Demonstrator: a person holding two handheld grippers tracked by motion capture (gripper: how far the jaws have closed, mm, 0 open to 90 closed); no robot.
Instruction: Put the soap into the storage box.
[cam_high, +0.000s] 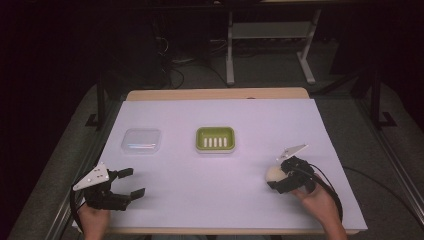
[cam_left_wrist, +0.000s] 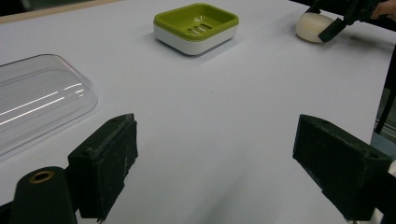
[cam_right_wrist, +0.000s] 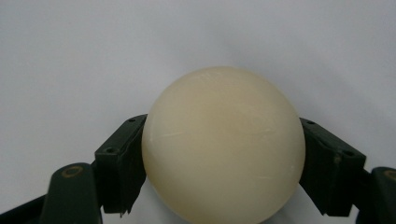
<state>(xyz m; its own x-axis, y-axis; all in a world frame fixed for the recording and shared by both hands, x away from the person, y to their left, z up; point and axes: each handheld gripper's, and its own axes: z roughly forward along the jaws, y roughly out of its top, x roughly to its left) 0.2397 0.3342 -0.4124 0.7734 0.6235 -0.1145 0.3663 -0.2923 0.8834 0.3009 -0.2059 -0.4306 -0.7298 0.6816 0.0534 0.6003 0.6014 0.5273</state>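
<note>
A round cream soap bar (cam_high: 273, 173) lies on the white table sheet at the front right. My right gripper (cam_high: 276, 176) is shut on the soap bar (cam_right_wrist: 223, 140), one black jaw pressed to each side of it. An empty green soap dish (cam_high: 215, 138) with a white base stands mid-table, apart from the soap. My left gripper (cam_high: 134, 182) rests at the front left, open with bare sheet between its jaws (cam_left_wrist: 219, 158). From there the soap dish (cam_left_wrist: 196, 23) is far ahead and the soap bar (cam_left_wrist: 312, 26) at the far right.
A clear plastic lid (cam_high: 141, 140) lies left of the dish, close ahead of the left gripper (cam_left_wrist: 37, 98). The white sheet (cam_high: 225, 195) covers a wooden table whose front edge runs just behind both hands. Metal frame legs stand on the floor beyond.
</note>
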